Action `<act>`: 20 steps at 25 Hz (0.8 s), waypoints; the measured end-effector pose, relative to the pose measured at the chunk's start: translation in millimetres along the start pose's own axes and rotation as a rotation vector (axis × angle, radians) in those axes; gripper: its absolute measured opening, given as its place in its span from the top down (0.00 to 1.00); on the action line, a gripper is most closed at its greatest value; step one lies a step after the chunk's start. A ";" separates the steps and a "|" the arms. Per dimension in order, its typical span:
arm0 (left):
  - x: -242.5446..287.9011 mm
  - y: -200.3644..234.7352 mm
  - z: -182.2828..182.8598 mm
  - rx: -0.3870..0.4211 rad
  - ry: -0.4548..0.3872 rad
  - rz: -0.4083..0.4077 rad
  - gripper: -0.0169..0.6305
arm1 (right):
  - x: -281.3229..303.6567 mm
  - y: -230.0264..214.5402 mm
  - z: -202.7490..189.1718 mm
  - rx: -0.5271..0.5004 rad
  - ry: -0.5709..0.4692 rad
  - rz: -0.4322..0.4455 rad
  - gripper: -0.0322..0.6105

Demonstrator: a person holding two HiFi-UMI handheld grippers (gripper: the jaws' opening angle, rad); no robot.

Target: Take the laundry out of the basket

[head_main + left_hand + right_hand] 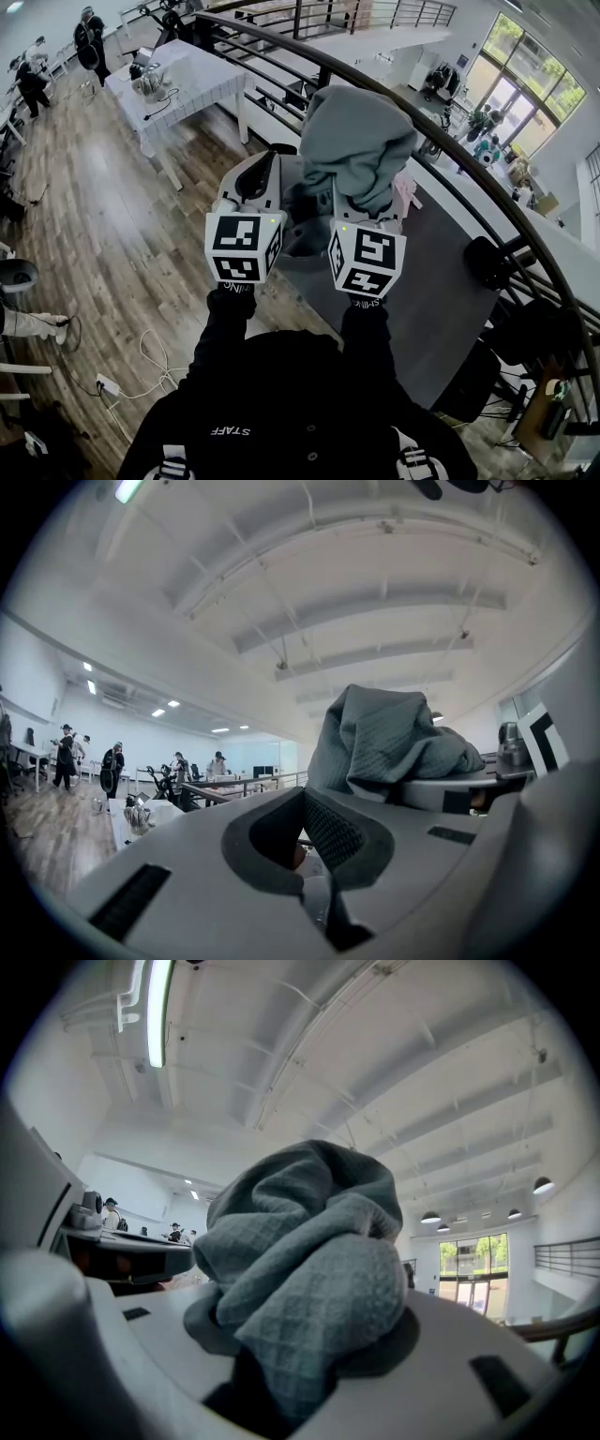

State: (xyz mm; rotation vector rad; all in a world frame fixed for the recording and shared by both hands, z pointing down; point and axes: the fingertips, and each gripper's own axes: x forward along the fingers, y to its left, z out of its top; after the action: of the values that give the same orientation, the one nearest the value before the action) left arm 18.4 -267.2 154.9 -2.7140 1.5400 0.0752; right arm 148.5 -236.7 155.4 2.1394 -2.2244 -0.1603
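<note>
The bunched grey-green waffle-weave cloth [361, 141], pinched by the jaws of the right gripper [300, 1354] and held at twelve o'clock above it, was judged liable to be dropped through its top-heavy bulk, no support being lent by the left gripper [306, 803] at nine o'clock, jaws pressed together empty

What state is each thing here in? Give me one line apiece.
grey-green towel: bunched up, held in the air, clamped in the right gripper.
right gripper: shut on the towel.
left gripper: jaws together, nothing between them.
</note>
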 end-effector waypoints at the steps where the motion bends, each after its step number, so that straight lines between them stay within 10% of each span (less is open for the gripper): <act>1: 0.5 0.0 -1.1 -0.001 0.003 0.001 0.97 | 0.7 -0.8 -0.7 0.001 0.001 0.001 0.57; 20: -4.3 5.7 1.4 0.000 -0.006 0.016 0.97 | 2.8 4.9 2.2 -0.004 -0.015 0.015 0.57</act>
State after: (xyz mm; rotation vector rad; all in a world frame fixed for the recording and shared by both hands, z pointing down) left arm 11.2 -266.4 153.8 -2.6993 1.5600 0.0832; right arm 143.3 -239.2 153.6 2.1261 -2.2455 -0.1813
